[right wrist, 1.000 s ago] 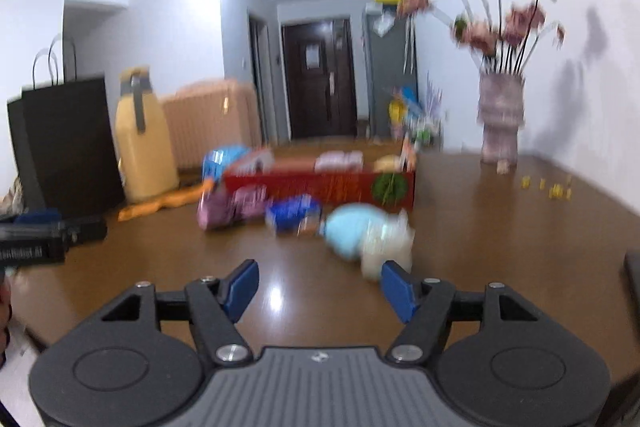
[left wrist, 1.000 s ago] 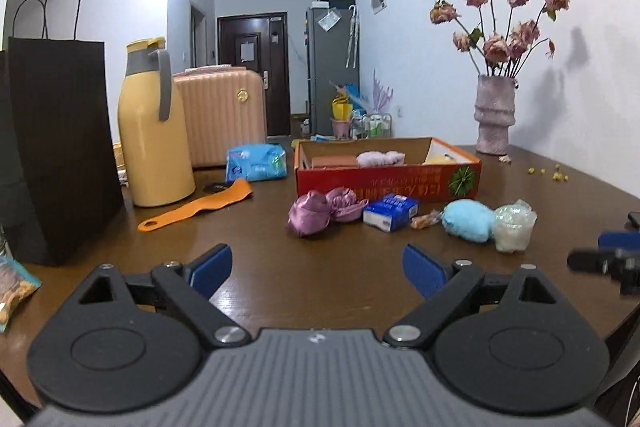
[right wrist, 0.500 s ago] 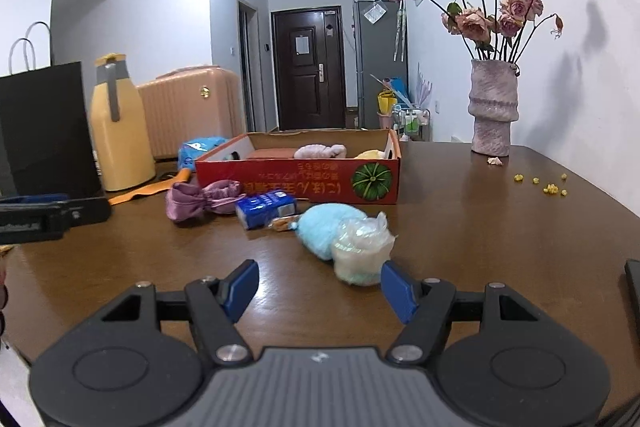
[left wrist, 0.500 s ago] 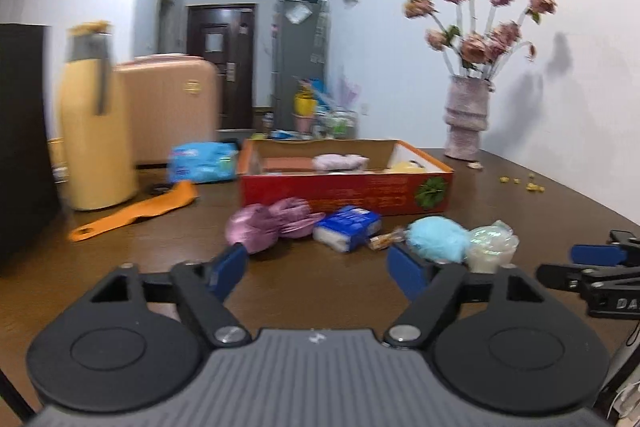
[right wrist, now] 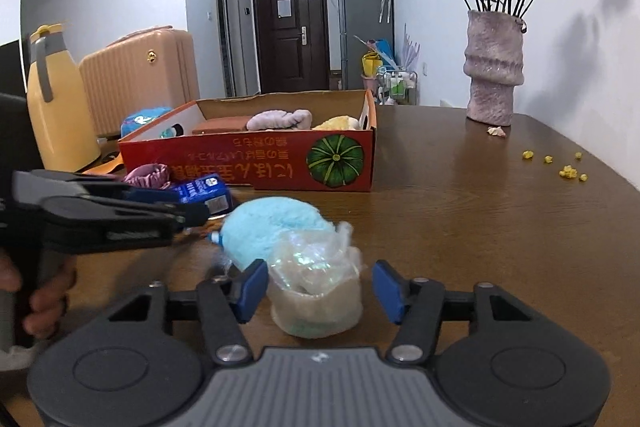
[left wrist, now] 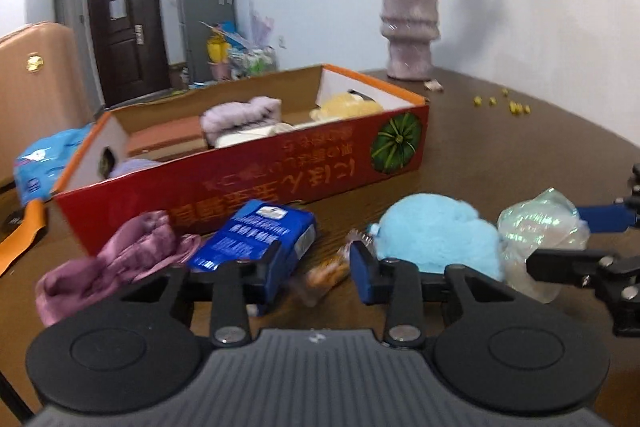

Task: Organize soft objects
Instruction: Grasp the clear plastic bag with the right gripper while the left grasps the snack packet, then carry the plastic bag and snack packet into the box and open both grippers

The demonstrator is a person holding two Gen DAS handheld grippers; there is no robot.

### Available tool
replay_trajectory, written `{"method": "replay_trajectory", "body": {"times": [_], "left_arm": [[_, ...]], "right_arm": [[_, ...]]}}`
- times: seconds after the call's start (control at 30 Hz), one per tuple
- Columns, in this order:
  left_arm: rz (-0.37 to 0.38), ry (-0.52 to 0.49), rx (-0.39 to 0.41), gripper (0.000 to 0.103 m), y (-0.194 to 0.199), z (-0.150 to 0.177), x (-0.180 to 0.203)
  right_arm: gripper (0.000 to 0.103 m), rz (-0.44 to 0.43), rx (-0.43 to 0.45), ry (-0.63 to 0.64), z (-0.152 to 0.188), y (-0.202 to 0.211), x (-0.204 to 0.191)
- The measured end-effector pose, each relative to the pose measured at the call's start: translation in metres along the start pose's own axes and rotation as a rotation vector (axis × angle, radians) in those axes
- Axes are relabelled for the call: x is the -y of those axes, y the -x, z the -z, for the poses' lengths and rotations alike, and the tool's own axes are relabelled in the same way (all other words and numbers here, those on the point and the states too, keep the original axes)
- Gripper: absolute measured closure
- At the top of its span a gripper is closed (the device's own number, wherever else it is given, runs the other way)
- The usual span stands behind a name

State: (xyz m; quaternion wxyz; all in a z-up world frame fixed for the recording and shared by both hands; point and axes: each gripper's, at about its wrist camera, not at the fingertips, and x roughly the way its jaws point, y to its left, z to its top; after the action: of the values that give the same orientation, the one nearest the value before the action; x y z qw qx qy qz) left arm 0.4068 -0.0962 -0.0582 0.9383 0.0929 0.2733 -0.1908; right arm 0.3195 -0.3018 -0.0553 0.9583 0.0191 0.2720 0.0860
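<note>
A red cardboard box [left wrist: 280, 183] [right wrist: 248, 163] holds a lilac fluffy item [left wrist: 240, 115] and a yellow plush [left wrist: 344, 105]. In front of it lie a purple satin cloth [left wrist: 112, 263], a blue tissue pack [left wrist: 256, 239], a small snack wrapper [left wrist: 326, 271], a light blue fluffy ball [left wrist: 436, 231] [right wrist: 272, 227] and a clear-wrapped bundle [left wrist: 540, 227] [right wrist: 316, 291]. My left gripper [left wrist: 320, 265] [right wrist: 188, 215] is closing; the wrapper lies between its jaws and one finger overlaps the pack. My right gripper [right wrist: 318, 289] [left wrist: 580, 243] is closing around the bundle, one pad still clear of it.
A vase of dried roses [right wrist: 494, 67] stands at the table's far right, with yellow crumbs [right wrist: 560, 167] nearby. A yellow thermos [right wrist: 56, 107], an orange strip [left wrist: 20, 243] and a blue wipes pack [left wrist: 44, 159] sit left of the box. A hand [right wrist: 40, 291] holds the left tool.
Both grippers have moved forward and down to the items in front of the box. The left jaws have narrowed a lot. The right jaws have narrowed around the clear-wrapped bundle.
</note>
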Motion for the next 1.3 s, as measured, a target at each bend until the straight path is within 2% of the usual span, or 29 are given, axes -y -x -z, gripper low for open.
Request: {"method": "replay_trajectory", "body": {"times": [0.07, 0.2, 0.23, 0.27, 0.33, 0.5, 0.63, 0.77, 0.9, 0.97, 1.07, 1.3], "left_arm": [[0.011, -0.026, -0.004, 0.067, -0.008, -0.003, 0.003], [0.043, -0.031, -0.081, 0.067, -0.017, -0.004, 0.005], [0.049, -0.025, -0.094, 0.070, -0.019, -0.002, 0.004], [0.053, -0.015, -0.086, 0.072, -0.018, 0.001, 0.004], [0.068, 0.018, -0.087, 0.088, -0.016, 0.002, 0.001], [0.035, 0.046, -0.061, 0.088, -0.003, 0.005, 0.000], [0.014, 0.090, -0.007, 0.088, 0.034, 0.005, -0.001], [-0.011, 0.155, 0.074, 0.088, 0.094, 0.013, -0.001], [-0.052, 0.229, 0.138, 0.088, 0.150, 0.027, -0.003], [-0.075, 0.235, 0.152, 0.088, 0.169, 0.032, -0.005], [-0.111, 0.215, 0.179, 0.088, 0.191, 0.035, -0.006], [-0.105, 0.221, 0.221, 0.088, 0.214, 0.038, -0.010]], "right_arm": [[0.055, -0.007, 0.000, 0.002, -0.003, -0.004, 0.004], [0.056, -0.017, 0.002, 0.002, -0.007, -0.008, 0.009], [0.057, -0.023, 0.005, -0.002, -0.007, -0.008, 0.010], [0.057, -0.028, 0.007, -0.007, -0.007, -0.007, 0.011], [0.058, -0.033, 0.006, -0.009, -0.006, -0.007, 0.012], [0.065, -0.039, 0.003, -0.005, -0.002, 0.001, 0.008], [0.069, -0.038, 0.024, 0.008, -0.001, 0.024, 0.005], [0.070, -0.051, 0.054, 0.011, 0.003, 0.057, -0.005], [0.070, -0.106, 0.091, 0.025, 0.006, 0.091, -0.024], [0.070, -0.136, 0.106, 0.040, 0.006, 0.103, -0.035], [0.070, -0.155, 0.121, 0.070, 0.006, 0.113, -0.051], [0.070, -0.173, 0.135, 0.081, 0.007, 0.123, -0.068]]}}
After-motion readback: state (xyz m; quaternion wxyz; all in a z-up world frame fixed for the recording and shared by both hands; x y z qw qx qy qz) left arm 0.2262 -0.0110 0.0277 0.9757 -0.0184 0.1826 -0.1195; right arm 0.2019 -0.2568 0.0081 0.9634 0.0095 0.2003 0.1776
